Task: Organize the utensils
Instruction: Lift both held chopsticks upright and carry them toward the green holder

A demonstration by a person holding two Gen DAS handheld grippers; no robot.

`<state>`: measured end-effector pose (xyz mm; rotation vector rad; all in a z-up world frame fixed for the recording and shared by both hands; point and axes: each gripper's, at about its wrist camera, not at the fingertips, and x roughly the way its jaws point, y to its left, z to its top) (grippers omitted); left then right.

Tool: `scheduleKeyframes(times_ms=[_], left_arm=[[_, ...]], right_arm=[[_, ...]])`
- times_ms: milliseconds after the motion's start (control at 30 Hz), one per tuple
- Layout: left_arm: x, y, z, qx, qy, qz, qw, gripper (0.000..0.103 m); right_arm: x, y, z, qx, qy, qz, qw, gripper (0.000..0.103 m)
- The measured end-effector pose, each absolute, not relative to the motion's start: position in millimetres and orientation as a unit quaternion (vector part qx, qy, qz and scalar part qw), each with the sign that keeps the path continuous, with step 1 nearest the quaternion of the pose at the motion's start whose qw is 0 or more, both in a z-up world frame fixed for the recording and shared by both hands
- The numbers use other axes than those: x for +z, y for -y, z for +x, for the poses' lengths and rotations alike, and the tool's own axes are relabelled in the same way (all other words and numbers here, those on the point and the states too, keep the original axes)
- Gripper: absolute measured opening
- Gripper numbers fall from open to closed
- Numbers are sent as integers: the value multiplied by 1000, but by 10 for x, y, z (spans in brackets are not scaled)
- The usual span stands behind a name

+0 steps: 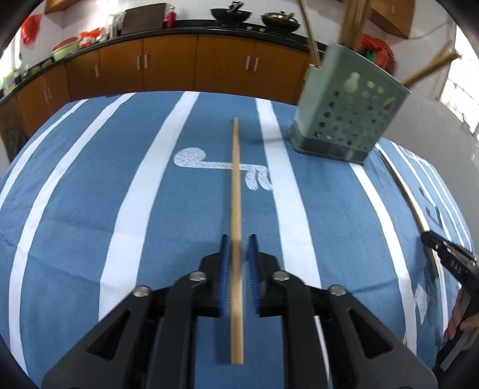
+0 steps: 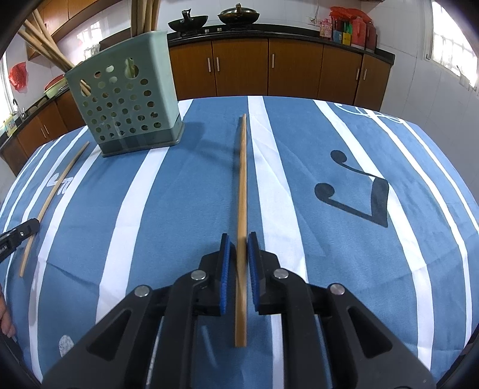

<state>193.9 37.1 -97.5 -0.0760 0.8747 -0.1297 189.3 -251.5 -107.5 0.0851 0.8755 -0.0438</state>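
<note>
The left hand-held gripper [image 1: 238, 242] points down at the surface [image 1: 89, 209], which a blue cloth [image 1: 185, 227] with white stripes covers. A left chopstick [image 1: 236, 191] runs between its blue pads [image 1: 225, 269], straight away from the camera. A small gap shows on each side of the stick, so the jaws stand slightly open and do not press on it. The stick is blurred. In the right wrist view this same stick seems to lie on the cloth, to the left of the holder.

The right hand-held gripper [image 2: 238, 239] has the right chopstick [image 2: 242, 191] between its pads [image 2: 224, 269]. The stick leans close to the right pad, and a thin gap shows at the left pad. These jaws also are slightly open, not clamped. Whether this stick rests on the cloth or is above it, I cannot tell.

The green holder [image 1: 344, 113] with round holes stands on the far part of the surface, between the two sticks. More chopsticks [image 2: 45, 45] stand inside it and lean out over the rim.

Behind the surface are brown cabinets [image 1: 167, 62] and two woks [image 2: 209, 19] on a dark counter.
</note>
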Motion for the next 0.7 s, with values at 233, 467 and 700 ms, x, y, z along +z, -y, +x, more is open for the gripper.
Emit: scheduleKeyframes(times_ms=[233,467,700], left_arm=[[-978,-294,1844,-60,-425,-2,903,15],[-927,-406,1799,-61,-430,-5,901,7],[-565,-472,1684,-75,-389,-26,918,7]], right_arm=[[-1074,2587,1848,-19,-423,60,904,8],[-855,2666,1671,-14,-393,75,916,8],[-429,2809,1514,-21,-331,91,939,8]])
